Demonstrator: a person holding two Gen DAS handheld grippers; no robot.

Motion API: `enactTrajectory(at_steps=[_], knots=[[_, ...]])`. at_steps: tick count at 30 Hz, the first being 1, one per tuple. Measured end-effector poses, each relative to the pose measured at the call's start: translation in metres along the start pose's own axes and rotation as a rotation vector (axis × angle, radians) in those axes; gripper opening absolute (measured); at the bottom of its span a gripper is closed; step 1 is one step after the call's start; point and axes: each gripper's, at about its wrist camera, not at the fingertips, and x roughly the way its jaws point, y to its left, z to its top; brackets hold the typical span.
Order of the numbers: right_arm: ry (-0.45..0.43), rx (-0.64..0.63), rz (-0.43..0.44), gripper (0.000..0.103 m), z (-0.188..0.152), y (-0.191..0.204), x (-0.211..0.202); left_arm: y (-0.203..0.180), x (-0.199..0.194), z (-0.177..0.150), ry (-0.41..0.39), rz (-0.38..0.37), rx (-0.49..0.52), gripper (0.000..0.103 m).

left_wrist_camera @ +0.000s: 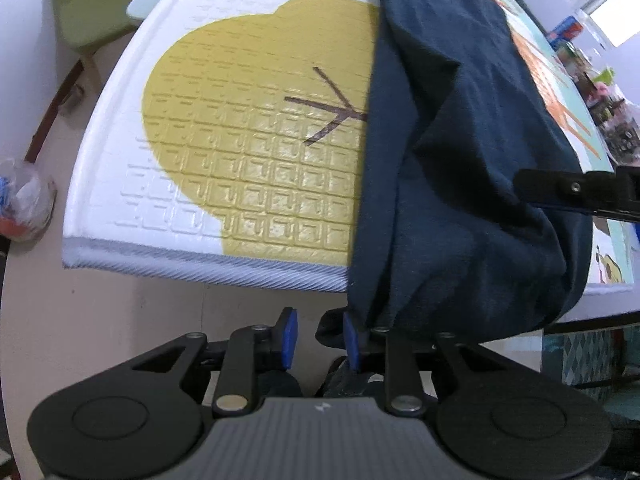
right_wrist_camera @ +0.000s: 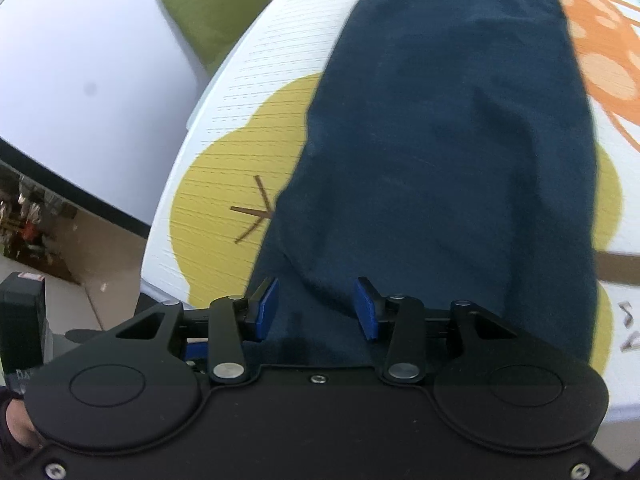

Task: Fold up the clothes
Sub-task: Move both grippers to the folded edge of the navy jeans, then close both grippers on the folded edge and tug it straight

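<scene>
A dark navy garment (left_wrist_camera: 460,152) lies lengthwise on a padded mat (left_wrist_camera: 240,140) printed with a yellow shape, and its near end hangs over the mat's front edge. My left gripper (left_wrist_camera: 320,338) sits just below that hanging end. Its blue pads stand apart, and a corner of the cloth rests against the right pad (left_wrist_camera: 351,340) without being pinched. In the right wrist view the same garment (right_wrist_camera: 448,140) runs away from me over the mat (right_wrist_camera: 224,184). My right gripper (right_wrist_camera: 316,308) hovers over the garment's near end, open, with cloth showing beneath the gap. A black part of the right gripper (left_wrist_camera: 580,192) juts in beside the cloth.
A green chair (left_wrist_camera: 92,0) (right_wrist_camera: 212,12) stands past the mat's far left corner. A plastic bag of odds and ends (left_wrist_camera: 24,204) lies on the floor at left. Cluttered shelves (left_wrist_camera: 608,92) line the right. A dark box (right_wrist_camera: 24,312) sits on the floor left of the mat.
</scene>
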Motion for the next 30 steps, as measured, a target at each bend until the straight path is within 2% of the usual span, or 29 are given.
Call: enactTrajectory(at_steps=[3, 6, 14, 24, 28, 30], knots=[[-0.043, 0.042, -0.034, 0.039, -0.009, -0.015, -0.018, -0.002, -0.008, -0.002, -0.013, -0.018, 0.024, 0.031], [-0.093, 0.090, -0.068, 0.040, -0.017, -0.036, -0.040, 0.003, -0.016, -0.002, -0.027, -0.060, 0.022, 0.044], [-0.107, 0.206, -0.140, 0.041, -0.043, -0.090, -0.077, -0.009, -0.021, 0.003, -0.016, -0.128, 0.093, 0.046], [-0.100, 0.237, -0.171, 0.046, -0.075, -0.110, -0.070, -0.031, -0.003, 0.008, 0.037, -0.129, 0.167, 0.053], [-0.096, 0.243, -0.197, 0.048, -0.082, -0.118, -0.063, -0.032, 0.003, 0.006, 0.061, -0.112, 0.163, 0.054], [-0.092, 0.254, -0.174, 0.048, -0.084, -0.123, -0.059, -0.030, 0.007, 0.006, 0.073, -0.104, 0.150, 0.054]])
